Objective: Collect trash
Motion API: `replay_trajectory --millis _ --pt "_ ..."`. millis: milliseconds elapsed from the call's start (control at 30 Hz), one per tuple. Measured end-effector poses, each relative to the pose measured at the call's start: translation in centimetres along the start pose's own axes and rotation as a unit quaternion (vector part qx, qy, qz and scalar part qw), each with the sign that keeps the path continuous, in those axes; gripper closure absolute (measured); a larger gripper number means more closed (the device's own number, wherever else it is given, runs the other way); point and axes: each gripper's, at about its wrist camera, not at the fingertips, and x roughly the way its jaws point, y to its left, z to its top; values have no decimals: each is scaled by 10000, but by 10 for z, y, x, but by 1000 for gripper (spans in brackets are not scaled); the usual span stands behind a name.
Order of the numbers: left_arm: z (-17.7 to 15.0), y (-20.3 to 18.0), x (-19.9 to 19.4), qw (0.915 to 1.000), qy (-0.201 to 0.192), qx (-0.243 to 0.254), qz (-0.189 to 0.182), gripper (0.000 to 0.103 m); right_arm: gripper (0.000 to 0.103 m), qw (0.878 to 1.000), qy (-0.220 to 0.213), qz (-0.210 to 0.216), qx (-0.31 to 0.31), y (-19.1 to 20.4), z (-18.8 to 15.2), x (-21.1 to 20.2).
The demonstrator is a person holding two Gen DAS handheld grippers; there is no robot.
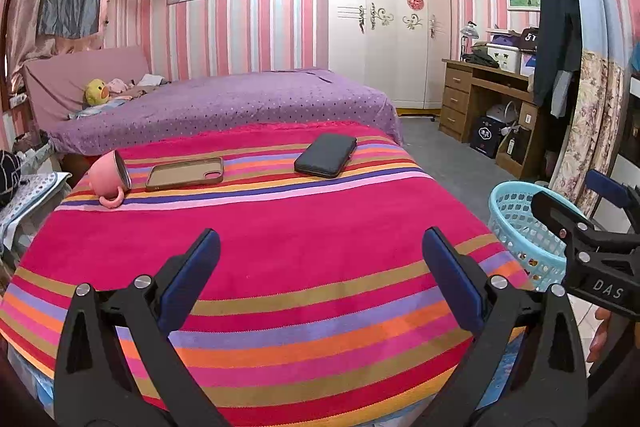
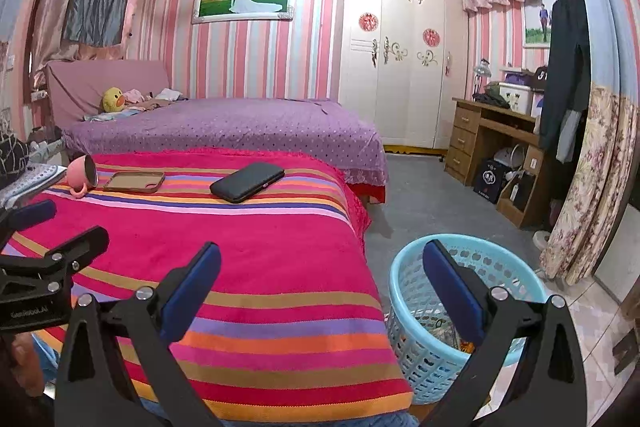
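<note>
Light blue perforated plastic basket (image 2: pixel 416 327) sat on the floor just beside the right edge of the striped-cloth table (image 2: pixel 256 267). Some small colourful bits lay in its bottom, too small to identify. No loose trash visible on the table itself.

Left gripper (image 1: pixel 320 275): jaws spread wide, nothing between the blue pads (image 1: pixel 192 275), hovering above the near part of the table. Right gripper (image 2: pixel 320 283): also spread wide and empty, sitting over the table's right edge, with its right finger (image 2: pixel 452 291) overlapping the basket rim in view. Each gripper showed at the edge of the other's camera, side by side. Part of a hand (image 1: pixel 600 331) was visible beneath the right gripper in the left wrist view.

On the far part of the table, the red-pink cloth with multicolour stripes carried:
- pink mug (image 1: pixel 110 179) on its side at the far left, mouth facing right, handle down
- brown phone case (image 1: pixel 185 173) lying flat, hollow side up, just beside the mug
- black rectangular wallet-like case (image 1: pixel 326 155) lying flat, well apart to the right

Behind the table: bed with purple dotted cover (image 1: pixel 224 107), yellow duck plush (image 1: pixel 96 91) near its headboard. White wardrobe (image 1: pixel 384 27) and wooden desk (image 1: pixel 480 99) at the right.
</note>
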Motion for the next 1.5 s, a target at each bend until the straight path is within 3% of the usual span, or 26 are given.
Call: replay_trajectory --millis 1500 --pt "0 12 -10 9996 -126 -123 199 6 5 9998 -205 31 38 6 3 -3"
